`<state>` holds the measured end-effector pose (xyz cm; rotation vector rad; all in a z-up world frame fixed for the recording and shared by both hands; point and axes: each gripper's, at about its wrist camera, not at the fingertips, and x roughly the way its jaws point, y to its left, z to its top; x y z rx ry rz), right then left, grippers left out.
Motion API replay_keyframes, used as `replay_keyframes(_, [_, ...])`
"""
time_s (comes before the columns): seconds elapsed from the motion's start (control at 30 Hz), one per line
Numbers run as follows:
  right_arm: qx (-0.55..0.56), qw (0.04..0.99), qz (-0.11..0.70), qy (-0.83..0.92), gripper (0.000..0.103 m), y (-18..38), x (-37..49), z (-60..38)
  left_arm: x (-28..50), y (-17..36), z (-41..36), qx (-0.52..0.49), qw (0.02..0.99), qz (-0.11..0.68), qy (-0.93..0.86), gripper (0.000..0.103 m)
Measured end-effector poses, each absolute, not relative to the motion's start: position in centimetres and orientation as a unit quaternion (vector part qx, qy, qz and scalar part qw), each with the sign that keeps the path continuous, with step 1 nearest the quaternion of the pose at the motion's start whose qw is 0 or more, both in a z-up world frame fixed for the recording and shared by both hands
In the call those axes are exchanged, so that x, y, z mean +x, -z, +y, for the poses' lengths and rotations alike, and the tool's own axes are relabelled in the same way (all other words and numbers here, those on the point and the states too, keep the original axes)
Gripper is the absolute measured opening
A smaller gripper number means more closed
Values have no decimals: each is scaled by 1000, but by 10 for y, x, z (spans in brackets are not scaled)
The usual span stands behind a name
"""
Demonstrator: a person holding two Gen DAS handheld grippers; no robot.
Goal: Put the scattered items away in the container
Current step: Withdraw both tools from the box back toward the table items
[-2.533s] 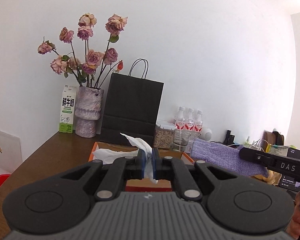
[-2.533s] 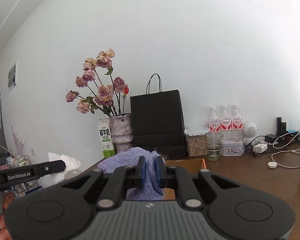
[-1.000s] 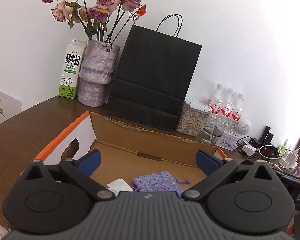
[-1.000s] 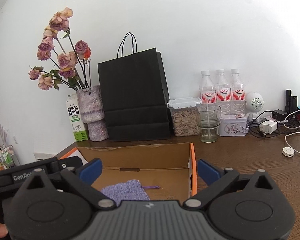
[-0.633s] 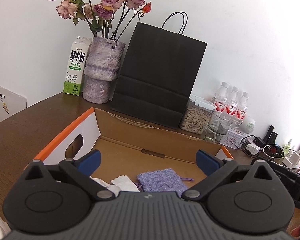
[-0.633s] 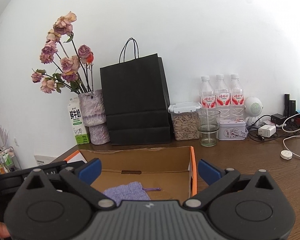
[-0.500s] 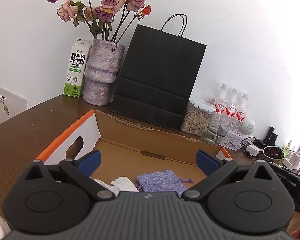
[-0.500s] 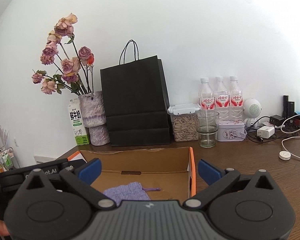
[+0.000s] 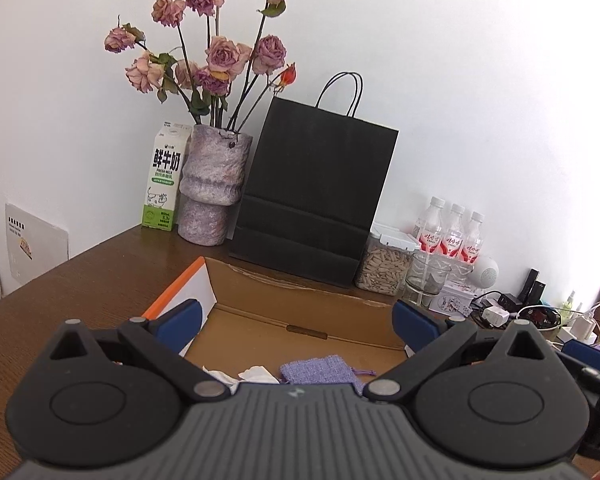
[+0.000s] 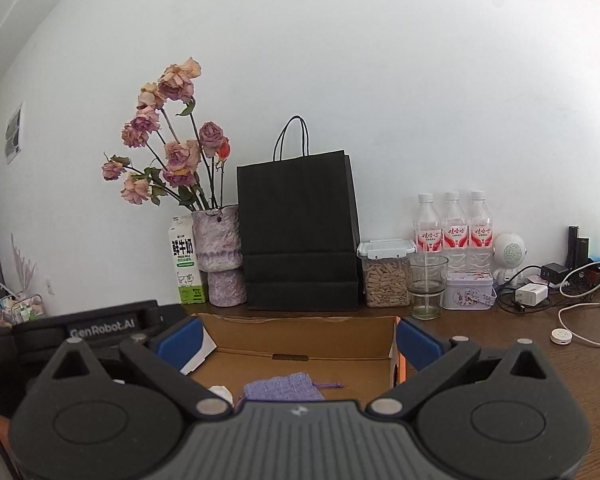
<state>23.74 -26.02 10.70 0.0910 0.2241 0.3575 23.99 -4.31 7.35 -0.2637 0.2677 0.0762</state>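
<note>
An open cardboard box with orange edges (image 9: 300, 304) (image 10: 300, 336) sits on the brown table. Inside it lie a purple knit pouch (image 9: 320, 369) (image 10: 280, 388) and a crumpled white tissue (image 9: 256, 374) (image 10: 220, 393). My left gripper (image 9: 296, 320) is open and empty above the box's near side. My right gripper (image 10: 298, 338) is open and empty, also above the box's near side. The left gripper's body (image 10: 100, 324) shows at the left in the right wrist view.
Behind the box stand a black paper bag (image 9: 312, 200), a vase of dried roses (image 9: 212, 188), a milk carton (image 9: 166, 176), a jar of seeds (image 9: 388, 264), a glass (image 9: 424, 284), water bottles (image 9: 452, 232). Chargers and cables (image 10: 572, 292) lie at the right.
Both grippers, shut on the tissue and the pouch 2.5 s ago, now stand open with both items lying in the box. Over the last second both have pulled back and risen slightly.
</note>
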Motion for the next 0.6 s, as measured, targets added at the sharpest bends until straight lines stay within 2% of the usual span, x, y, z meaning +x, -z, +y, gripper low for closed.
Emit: replay_keyframes(0.6, [11, 978, 134, -161, 103, -104, 164, -258, 152, -91, 6, -105, 985, 109, -83, 103])
